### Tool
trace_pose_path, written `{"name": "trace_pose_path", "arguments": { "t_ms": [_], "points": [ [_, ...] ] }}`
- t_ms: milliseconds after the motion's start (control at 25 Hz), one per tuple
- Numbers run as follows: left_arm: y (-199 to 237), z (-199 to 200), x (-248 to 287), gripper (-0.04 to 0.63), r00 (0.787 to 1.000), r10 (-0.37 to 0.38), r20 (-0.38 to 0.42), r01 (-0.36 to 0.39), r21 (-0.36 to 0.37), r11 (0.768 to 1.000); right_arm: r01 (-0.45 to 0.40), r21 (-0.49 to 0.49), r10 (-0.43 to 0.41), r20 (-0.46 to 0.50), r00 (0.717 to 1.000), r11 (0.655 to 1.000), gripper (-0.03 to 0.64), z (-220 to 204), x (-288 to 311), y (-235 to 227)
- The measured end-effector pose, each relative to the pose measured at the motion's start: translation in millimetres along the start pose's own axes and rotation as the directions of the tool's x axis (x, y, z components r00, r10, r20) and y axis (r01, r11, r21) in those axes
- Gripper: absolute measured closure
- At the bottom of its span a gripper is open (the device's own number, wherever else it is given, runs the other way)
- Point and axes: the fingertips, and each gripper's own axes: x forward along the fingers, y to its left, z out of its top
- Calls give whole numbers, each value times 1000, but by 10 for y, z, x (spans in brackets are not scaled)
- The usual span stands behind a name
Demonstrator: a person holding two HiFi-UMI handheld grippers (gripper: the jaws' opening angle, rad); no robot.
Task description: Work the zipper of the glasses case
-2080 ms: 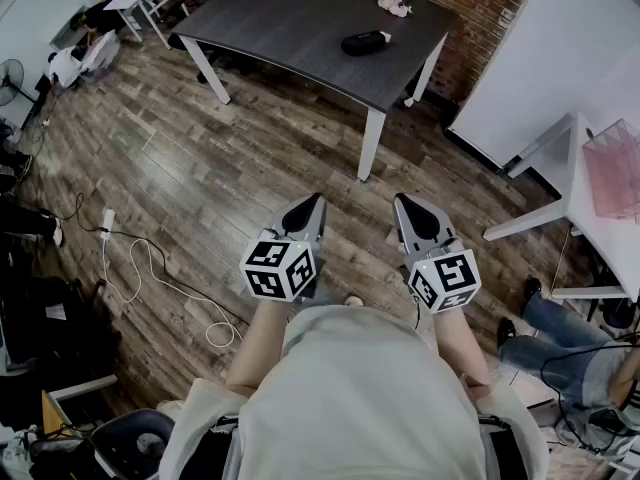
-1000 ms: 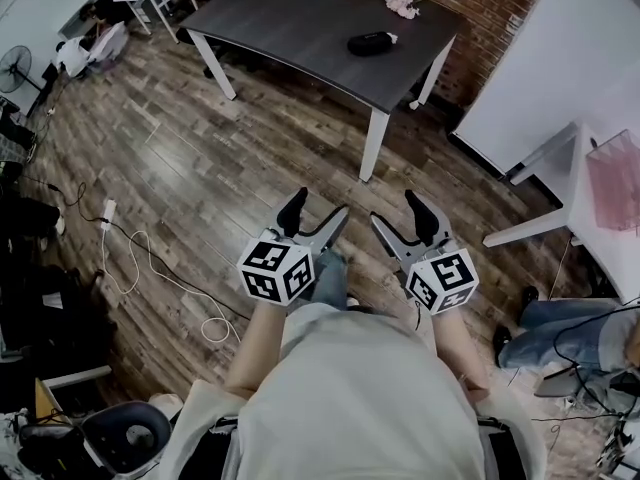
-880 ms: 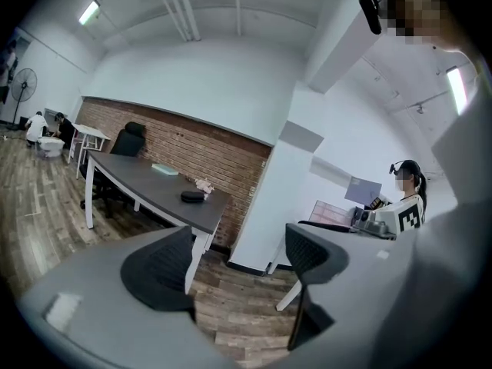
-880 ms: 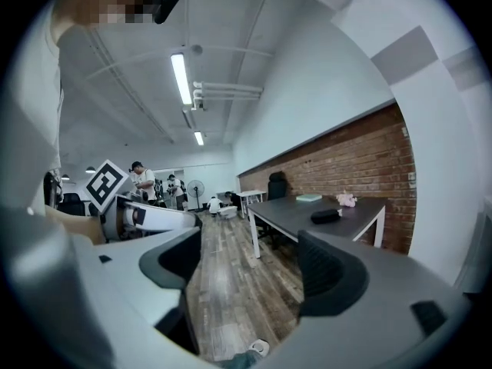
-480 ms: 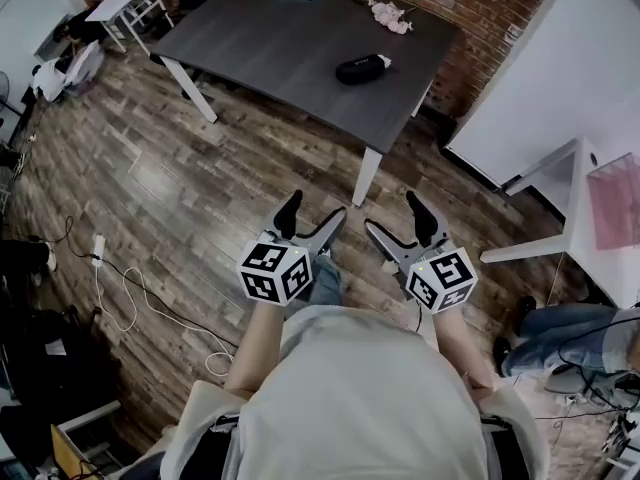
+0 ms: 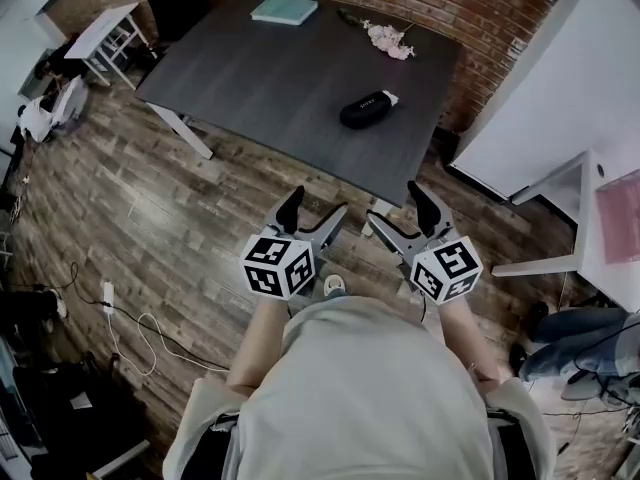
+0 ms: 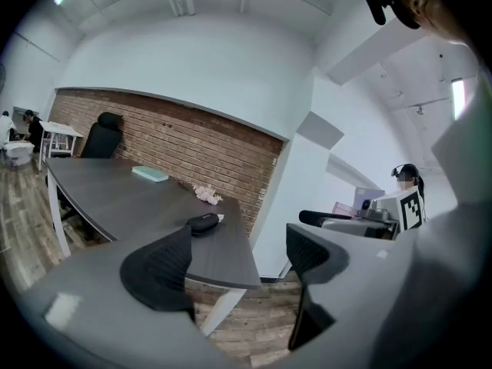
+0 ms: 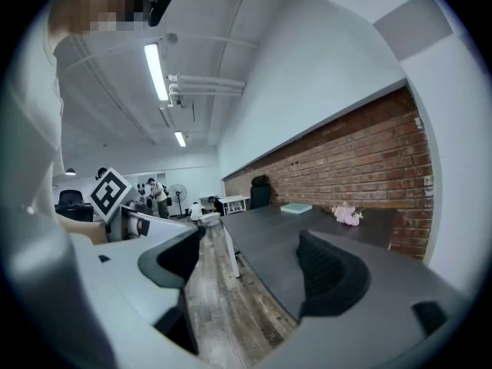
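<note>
The black glasses case (image 6: 367, 109) lies on the dark grey table (image 6: 260, 78), towards its right end. It also shows in the left gripper view, as a small glasses case (image 7: 204, 222) beyond the left jaw. My left gripper (image 6: 315, 211) and right gripper (image 6: 394, 208) hang side by side over the wooden floor, short of the table's near edge and far from the case. Both stand open with nothing between the jaws, as the left gripper (image 7: 238, 258) and right gripper (image 8: 254, 267) views confirm. The right gripper view shows the table (image 8: 265, 248) but not the case.
A teal book (image 6: 284, 9) and pink flowers (image 6: 387, 38) lie at the table's far side by the brick wall (image 6: 470, 3). A white board (image 6: 520, 98) and a white table (image 6: 600, 233) stand right. A person's legs (image 6: 585, 343) are lower right. A cable (image 6: 150, 333) lies on the floor.
Both grippers went from shut to wide open. I have come closer to the table, so the case sits lower and larger in the head view.
</note>
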Motion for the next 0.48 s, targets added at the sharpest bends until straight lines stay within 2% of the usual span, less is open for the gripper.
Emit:
{"name": "trace_pose_path", "arguments": {
  "t_ms": [240,480],
  "points": [
    [425,141,313,224,998,-45,-34,44,-15,999,64,18,-64,7,998,998,236,68,440,-228],
    [666,112,699,224,993,-82,-88,78,-42,996,139,50,-138,-15,990,989,236,-13,565,-475]
  ]
}}
